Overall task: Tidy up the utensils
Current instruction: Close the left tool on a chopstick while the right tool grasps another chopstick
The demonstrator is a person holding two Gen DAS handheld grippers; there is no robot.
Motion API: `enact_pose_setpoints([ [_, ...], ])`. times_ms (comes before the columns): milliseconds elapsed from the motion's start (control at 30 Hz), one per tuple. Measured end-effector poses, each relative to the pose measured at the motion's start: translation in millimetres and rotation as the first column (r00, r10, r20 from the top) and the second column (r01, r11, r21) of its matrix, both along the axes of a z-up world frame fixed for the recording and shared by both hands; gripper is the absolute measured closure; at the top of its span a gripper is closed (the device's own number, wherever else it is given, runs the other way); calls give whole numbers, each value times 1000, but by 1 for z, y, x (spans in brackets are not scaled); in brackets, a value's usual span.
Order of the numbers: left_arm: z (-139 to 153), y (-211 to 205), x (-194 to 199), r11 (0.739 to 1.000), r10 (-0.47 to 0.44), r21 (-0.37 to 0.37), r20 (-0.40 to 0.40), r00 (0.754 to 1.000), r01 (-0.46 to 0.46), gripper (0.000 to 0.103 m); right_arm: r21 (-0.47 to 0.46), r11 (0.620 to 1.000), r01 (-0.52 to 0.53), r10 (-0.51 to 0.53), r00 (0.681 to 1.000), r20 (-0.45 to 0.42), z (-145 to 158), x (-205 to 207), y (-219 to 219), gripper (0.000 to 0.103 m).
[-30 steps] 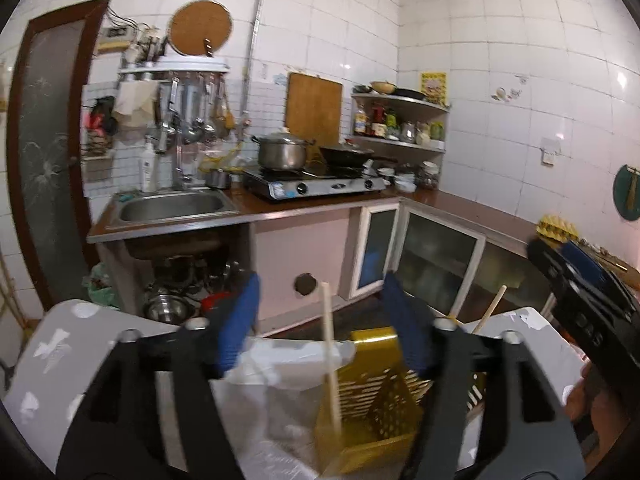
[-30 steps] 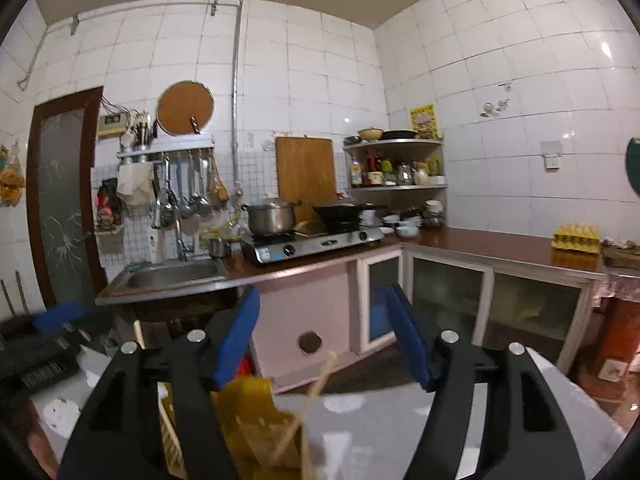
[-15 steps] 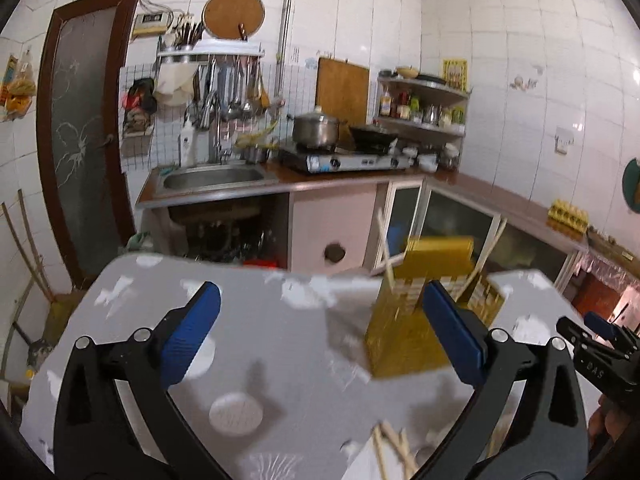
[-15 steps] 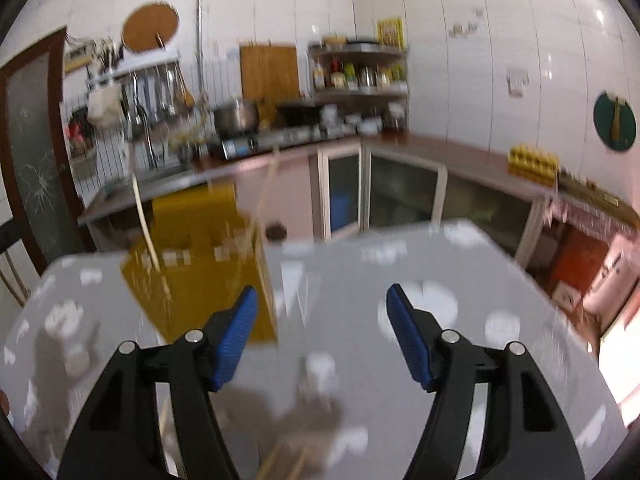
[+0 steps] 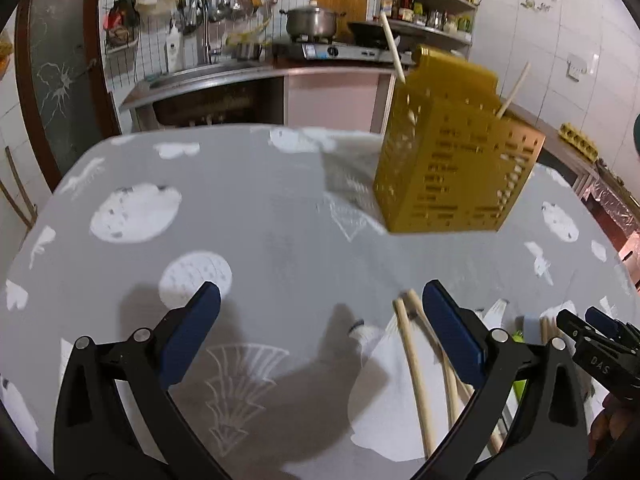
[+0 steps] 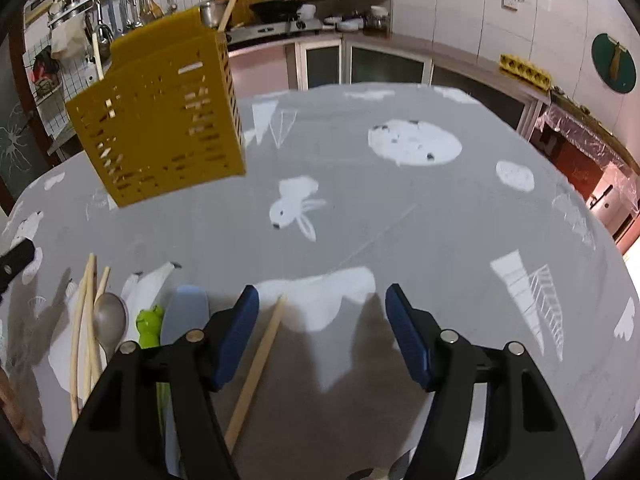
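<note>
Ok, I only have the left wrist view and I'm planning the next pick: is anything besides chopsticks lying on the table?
Observer: Yes, a metal spoon lies right beside the chopsticks.
Operator: And the green bit at my frame's edge?
Observer: A frog-shaped green piece, between the spoon and a light blue utensil.
Operator: Anything at the right gripper?
Observer: A single chopstick has its tip between the open jaws of the right gripper. The jaws grip nothing.
</note>
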State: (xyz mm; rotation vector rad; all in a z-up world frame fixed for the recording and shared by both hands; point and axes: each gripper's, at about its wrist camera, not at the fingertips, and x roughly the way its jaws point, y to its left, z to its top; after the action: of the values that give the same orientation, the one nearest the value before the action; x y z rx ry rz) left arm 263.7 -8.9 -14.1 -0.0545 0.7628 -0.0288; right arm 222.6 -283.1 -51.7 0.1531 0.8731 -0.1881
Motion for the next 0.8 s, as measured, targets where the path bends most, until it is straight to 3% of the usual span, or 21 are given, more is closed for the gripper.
enact_pose_setpoints([
  [67, -7, -7, 1, 1000, -12, 13, -23, 1000, 12, 5, 8, 1000, -5, 5, 1000, -19, -2, 3, 4, 40],
  [133, -12, -16, 2, 999, -14, 35, -39, 999, 16, 5, 15, 1000, -11, 12, 999, -43, -5, 4, 10, 50],
  [267, -20, -28, 3, 998, -20, 64, -72, 997, 25, 5, 22, 1000, -13, 14, 999, -48, -7, 3, 14, 58],
  [333, -23, -30, 2, 998, -26, 55, -86, 996, 30, 5, 52, 998, -21, 23, 999, -45, -5, 4, 13, 76],
  [467, -28, -32, 3, 998, -30, 50, -112, 993, 35, 6, 65, 997, -35, 38, 999, -34, -5, 6, 12, 90],
  [633, -32, -36, 2, 998, -47, 38, -135, 990, 52, 11, 51, 997, -62, 63, 998, -24, -5, 12, 15, 93],
  [800, -38, -37, 8, 998, -65, 3, -173, 983, 67, 24, 43, 996, -84, 85, 996, -19, -5, 19, 16, 94],
])
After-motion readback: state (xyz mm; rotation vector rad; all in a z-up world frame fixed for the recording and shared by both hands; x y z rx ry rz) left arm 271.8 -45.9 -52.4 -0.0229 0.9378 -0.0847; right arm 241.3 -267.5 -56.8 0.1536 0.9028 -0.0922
